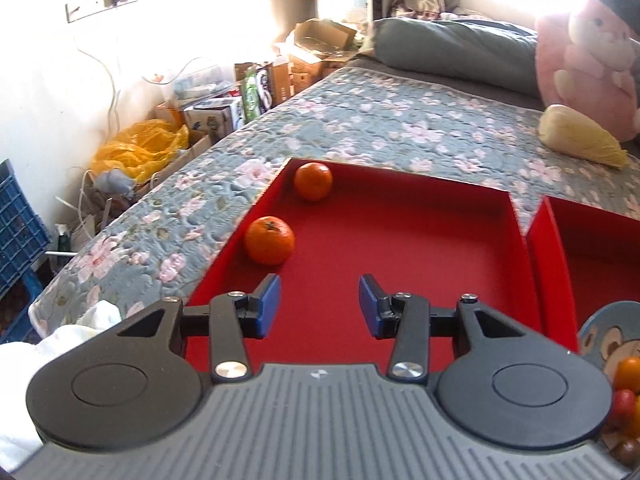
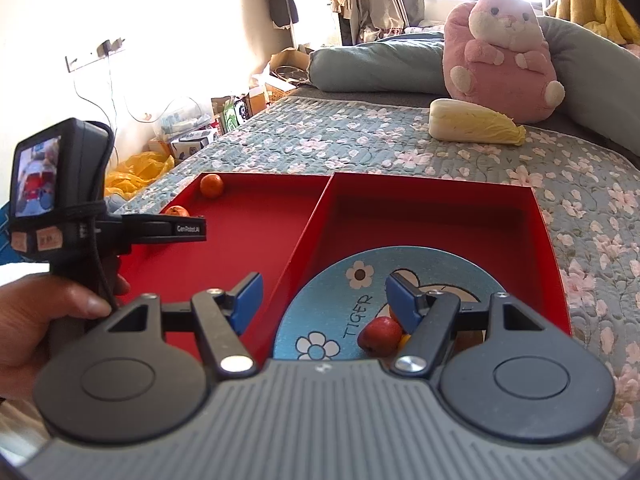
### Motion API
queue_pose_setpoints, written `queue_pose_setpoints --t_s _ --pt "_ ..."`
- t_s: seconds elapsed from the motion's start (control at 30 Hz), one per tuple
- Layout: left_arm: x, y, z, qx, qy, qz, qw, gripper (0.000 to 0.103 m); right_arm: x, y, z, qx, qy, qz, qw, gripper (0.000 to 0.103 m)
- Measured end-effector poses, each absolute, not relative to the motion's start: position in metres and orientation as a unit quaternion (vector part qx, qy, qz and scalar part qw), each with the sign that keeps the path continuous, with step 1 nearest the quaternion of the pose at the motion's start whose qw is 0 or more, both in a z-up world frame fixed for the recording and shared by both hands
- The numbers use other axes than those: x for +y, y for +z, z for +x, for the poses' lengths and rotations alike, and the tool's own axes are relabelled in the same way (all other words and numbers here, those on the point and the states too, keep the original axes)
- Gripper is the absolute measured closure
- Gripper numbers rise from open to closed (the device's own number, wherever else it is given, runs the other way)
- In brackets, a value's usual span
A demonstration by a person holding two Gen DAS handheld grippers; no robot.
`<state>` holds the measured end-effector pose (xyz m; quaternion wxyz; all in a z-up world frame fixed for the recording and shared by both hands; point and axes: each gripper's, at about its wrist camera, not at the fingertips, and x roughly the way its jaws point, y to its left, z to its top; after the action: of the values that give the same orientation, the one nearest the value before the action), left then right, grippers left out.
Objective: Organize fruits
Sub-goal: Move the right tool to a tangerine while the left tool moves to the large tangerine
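Observation:
Two red open boxes lie side by side on the bed. The left box (image 1: pixel 400 240) holds two tangerines, one in its far corner (image 1: pixel 313 181) and one by its left wall (image 1: pixel 269 240). My left gripper (image 1: pixel 319 305) is open and empty above the left box. The right box (image 2: pixel 536 216) holds a blue cartoon plate (image 2: pixel 320 312) with small red and orange fruits (image 2: pixel 380 336). My right gripper (image 2: pixel 322 300) is open and empty above the plate. The left gripper's body (image 2: pixel 120 232) shows over the left box (image 2: pixel 248 232) in the right wrist view.
A napa cabbage (image 2: pixel 474 122) and a pink plush toy (image 2: pixel 500 64) lie on the floral bedspread (image 2: pixel 360 140) beyond the boxes. A grey pillow (image 1: pixel 456 52) lies at the head. Cartons and a yellow bag (image 1: pixel 140 152) crowd the floor at the left.

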<state>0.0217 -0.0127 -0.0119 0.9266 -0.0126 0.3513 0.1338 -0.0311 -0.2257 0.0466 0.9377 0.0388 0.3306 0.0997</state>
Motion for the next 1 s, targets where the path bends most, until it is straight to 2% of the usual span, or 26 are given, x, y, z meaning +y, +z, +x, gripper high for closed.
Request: queue_pose_setpoints --t_s 0.23,0.57,0.77,0.9,1.0 --pt "0.013 -0.029 0.049 0.369 0.164 -0.048 0.914 0.054 -0.209 0.051 -0.009 0.333 0.108 0.012 0.937 0.033" --pt "0.037 -0.046 0.077 0.383 0.199 -0.081 0.898 0.054 -0.16 0.065 0.07 0.304 0.152 -0.001 0.941 0.033" --pt "0.04 -0.05 0.091 0.38 0.196 -0.094 0.899 0.053 -0.128 0.052 0.114 0.314 0.176 -0.008 0.933 0.033" --pt "0.038 -0.051 0.096 0.376 0.195 -0.102 0.9 0.046 -0.115 0.042 0.14 0.329 0.186 -0.013 0.926 0.033" --pt "0.038 -0.051 0.096 0.373 0.196 -0.106 0.901 0.046 -0.112 0.034 0.165 0.359 0.206 0.008 0.911 0.034"
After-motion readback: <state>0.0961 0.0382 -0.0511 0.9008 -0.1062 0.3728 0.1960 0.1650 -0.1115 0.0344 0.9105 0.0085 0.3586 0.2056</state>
